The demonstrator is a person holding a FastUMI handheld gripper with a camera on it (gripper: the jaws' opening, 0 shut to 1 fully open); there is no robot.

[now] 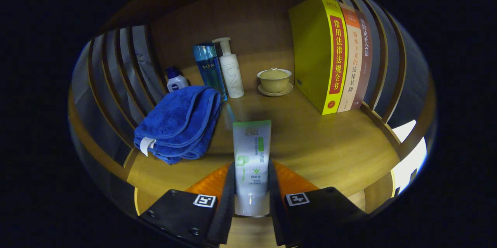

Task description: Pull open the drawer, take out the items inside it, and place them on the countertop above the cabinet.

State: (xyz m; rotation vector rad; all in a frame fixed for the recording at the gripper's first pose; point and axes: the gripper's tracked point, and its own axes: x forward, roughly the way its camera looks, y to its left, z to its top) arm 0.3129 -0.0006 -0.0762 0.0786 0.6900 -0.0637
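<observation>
My gripper (251, 180) is shut on a white tube with green print (251, 151), which points forward between the fingers over the wooden countertop (330, 143). Both fingers press on the tube's lower half. A folded blue towel (178, 124) lies on the countertop just left of the tube. The drawer is hidden from me.
At the back stand a small white bottle with a blue cap (176, 80), a blue bottle (209, 69), a white pump bottle (231, 69) and a lidded cup on a saucer (274, 81). Three upright books (334, 54) stand at the right. Wooden slats (116, 69) fence both sides.
</observation>
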